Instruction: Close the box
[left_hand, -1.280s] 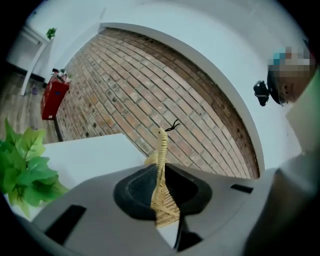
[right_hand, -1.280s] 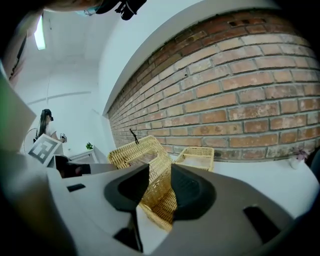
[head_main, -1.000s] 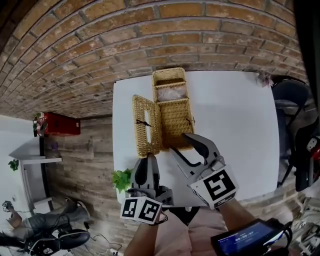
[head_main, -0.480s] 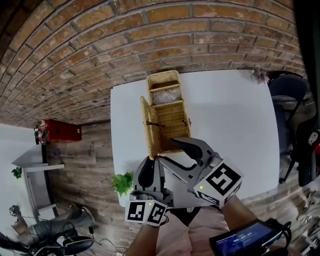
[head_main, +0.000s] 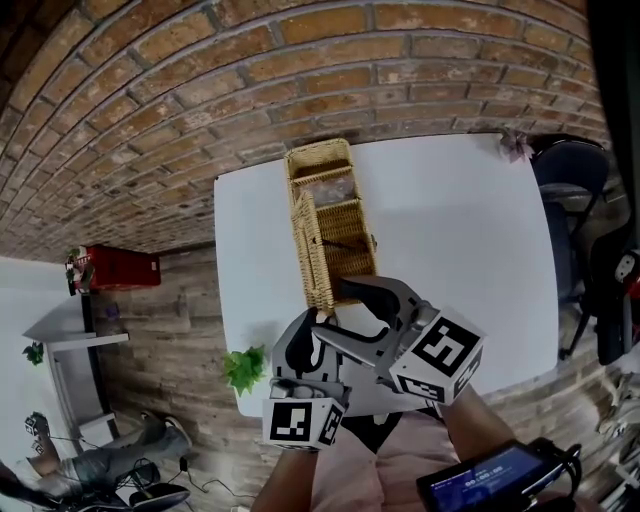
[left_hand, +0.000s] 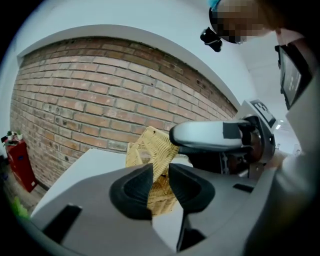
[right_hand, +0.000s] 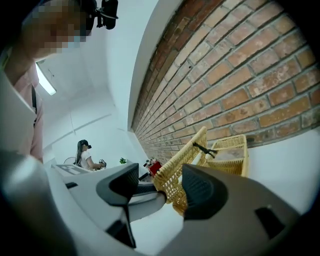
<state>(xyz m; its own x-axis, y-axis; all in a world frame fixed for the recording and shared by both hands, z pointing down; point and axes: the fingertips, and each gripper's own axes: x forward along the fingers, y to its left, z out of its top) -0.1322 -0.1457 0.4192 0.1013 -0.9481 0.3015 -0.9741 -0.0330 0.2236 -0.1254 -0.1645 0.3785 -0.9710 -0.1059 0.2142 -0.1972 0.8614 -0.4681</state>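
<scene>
1. The wicker box (head_main: 345, 235) sat on the left part of the white bench (head_main: 460, 250), its far end up by the brick wall (head_main: 300, 60).
2. Big change here. A second before, the lid (head_main: 310, 255) lay flat on the bench just left of the box. It had since swung up and stood close to upright along the box's left side.
3. The left claw (left_hand: 160, 181) had just been opening. Its jaws stood partly apart with the lid's near edge in the gap, where the earlier left gripper view showed them pinched tight on it.
4. The right claw (right_hand: 160, 189) had just been opening too and gaped at its widest. The lid's near corner sat loose between the jaws, with neither pad pressing on it.
5. Both claws had crowded together at the box's near end. One finger of the right claw reached across just above the left claw's jaws, whereas earlier the two stood a little apart.
6. The green plant (head_main: 243, 368) by the bench's near left corner kept its spot.
</scene>
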